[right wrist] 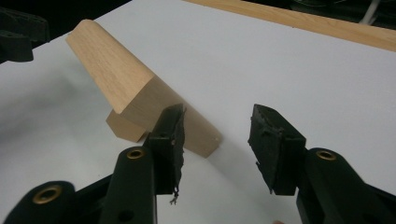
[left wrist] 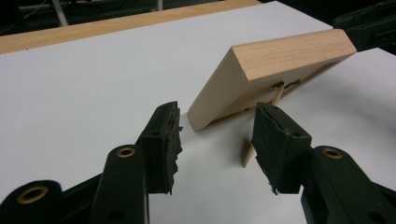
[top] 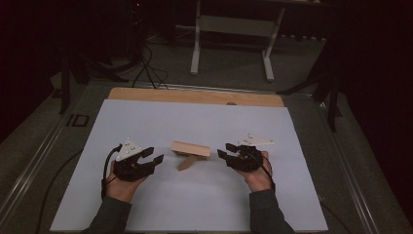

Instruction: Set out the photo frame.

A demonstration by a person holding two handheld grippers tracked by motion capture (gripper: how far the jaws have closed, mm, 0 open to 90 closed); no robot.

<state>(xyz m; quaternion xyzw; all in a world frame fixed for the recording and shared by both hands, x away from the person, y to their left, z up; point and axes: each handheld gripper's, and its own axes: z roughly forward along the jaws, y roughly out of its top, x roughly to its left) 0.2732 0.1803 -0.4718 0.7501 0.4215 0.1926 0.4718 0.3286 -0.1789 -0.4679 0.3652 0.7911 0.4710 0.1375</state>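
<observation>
Wooden frame (top: 191, 148) stood on table (top: 146, 122), propped on back leg (left wrist: 248, 154), between both grippers. Left gripper (top: 152, 156) fingers apart, nothing held. Right gripper (top: 225, 150) same. Frame judged light, stiff, tippy; best held by thick side edges.

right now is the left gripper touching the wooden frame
Apart. In the left gripper view, white sheet shows between the left gripper and the wooden frame, with nothing held.

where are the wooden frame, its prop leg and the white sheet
wooden frame (left wrist: 275, 56), left gripper view, top edge
prop leg (top: 187, 163), high view, its middle
white sheet (top: 195, 204), high view, bare near part
</observation>
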